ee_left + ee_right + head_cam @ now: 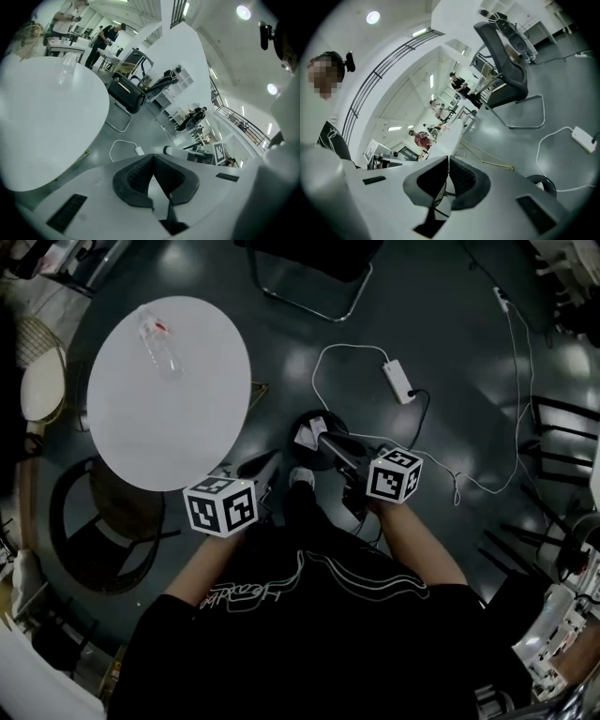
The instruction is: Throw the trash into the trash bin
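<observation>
A black trash bin (302, 420) stands on the dark floor by the person's feet, with white trash (309, 434) inside it. My right gripper (328, 441) reaches over the bin's rim; its jaws are shut with nothing between them (447, 159). The bin also shows low at the right in the right gripper view (543, 183). My left gripper (256, 467) hangs beside the round white table (141, 427), shut and empty (152, 157). A clear plastic bottle (159, 340) lies on the table's far side, and its faint shape shows in the left gripper view (65, 68).
A white power strip (398, 381) and its looping cable lie on the floor beyond the bin. A black chair (309, 263) stands at the top, another chair (103, 531) sits under the table's near edge. Shelving and clutter line the right edge. People stand far off.
</observation>
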Available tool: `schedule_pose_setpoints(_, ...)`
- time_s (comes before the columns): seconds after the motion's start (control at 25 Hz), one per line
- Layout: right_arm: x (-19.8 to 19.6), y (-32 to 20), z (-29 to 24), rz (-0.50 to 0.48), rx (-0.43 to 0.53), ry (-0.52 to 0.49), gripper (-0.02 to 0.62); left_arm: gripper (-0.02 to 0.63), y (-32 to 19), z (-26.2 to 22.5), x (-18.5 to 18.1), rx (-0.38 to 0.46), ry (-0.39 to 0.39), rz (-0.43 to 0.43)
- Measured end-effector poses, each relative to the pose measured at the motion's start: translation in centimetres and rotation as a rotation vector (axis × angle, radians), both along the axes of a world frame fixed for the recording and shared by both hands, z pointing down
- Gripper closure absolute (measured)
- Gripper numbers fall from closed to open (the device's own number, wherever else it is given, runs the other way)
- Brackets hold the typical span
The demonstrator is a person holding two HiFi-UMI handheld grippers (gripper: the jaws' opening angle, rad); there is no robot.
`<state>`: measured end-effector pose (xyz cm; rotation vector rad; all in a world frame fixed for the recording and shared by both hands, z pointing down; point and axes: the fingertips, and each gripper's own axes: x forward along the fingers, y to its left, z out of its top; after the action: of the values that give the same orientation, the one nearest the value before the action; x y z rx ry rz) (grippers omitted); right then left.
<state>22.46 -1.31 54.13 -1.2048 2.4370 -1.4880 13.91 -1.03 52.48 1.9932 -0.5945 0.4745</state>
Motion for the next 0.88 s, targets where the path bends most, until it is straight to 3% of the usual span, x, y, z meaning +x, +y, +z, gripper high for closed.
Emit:
schedule_pose_setpoints(0.4,-11.2,-8.3,-12.6,-0.039,0.165,0.024,0.555,0.600,-5.0,-8.7,-12.9,0.136,0.038,-0.165)
schedule_pose_setpoints(0.68,-19.8,-11.0,-13.7,-0.147,0.195,0.104,0.554,0.600,-9.0,-11.0,-21.9,0.175,0.072,-0.263)
schedule_pose_setpoints(0.88,-23.1,-13.5,-12.8,-0.134,0.193,0.197,0.554,0.600,-11.7,-10.8,-26.8,0.178,0.082,-0.272)
